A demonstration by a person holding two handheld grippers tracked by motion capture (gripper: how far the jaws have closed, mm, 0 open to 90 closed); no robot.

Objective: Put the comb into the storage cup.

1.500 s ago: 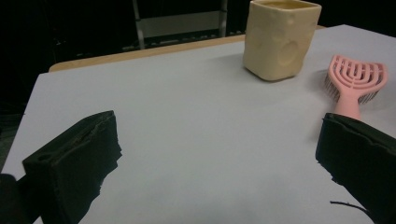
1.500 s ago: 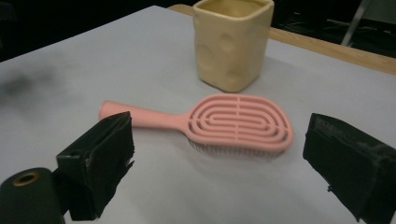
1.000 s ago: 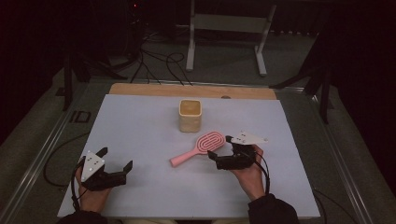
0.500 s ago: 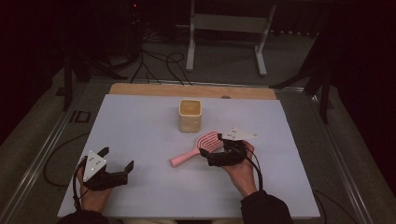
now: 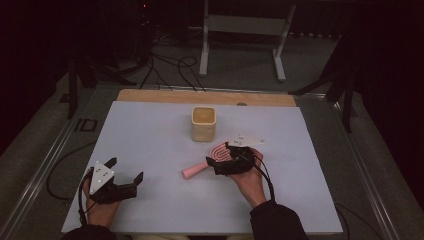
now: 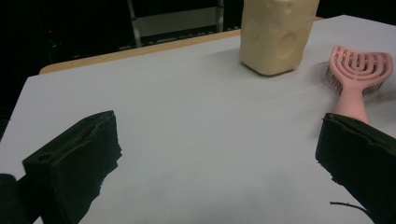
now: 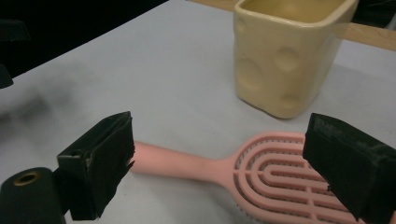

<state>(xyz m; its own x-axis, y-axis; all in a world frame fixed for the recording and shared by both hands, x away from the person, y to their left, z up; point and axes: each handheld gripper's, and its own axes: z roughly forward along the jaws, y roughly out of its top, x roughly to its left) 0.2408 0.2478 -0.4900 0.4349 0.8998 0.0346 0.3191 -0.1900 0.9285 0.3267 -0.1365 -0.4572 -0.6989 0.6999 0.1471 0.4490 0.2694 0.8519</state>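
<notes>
1. Right gripper [image 5: 216, 161]: jaws spread wide, hovering over the pink plastic vented hairbrush [image 7: 261, 170], one jaw each side of its neck; not pinching.
2. Brush lies flat on white table sheet [image 5: 150, 135], just in front of cream dimpled square ceramic cup [image 5: 203, 123], apart.
3. Left gripper [image 5: 125, 170]: jaws spread, nr table's front-left, well apart from brush.

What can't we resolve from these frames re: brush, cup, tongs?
- Pink hairbrush: in the high view its head lies partly under the right tongs.
- Brush bristles: face down in the right gripper view, unseen.
- Yellow cup: inside cut off by the top edge in the right gripper view; too dim in the high view.
- Left tongs: open, apart from everything.
</notes>
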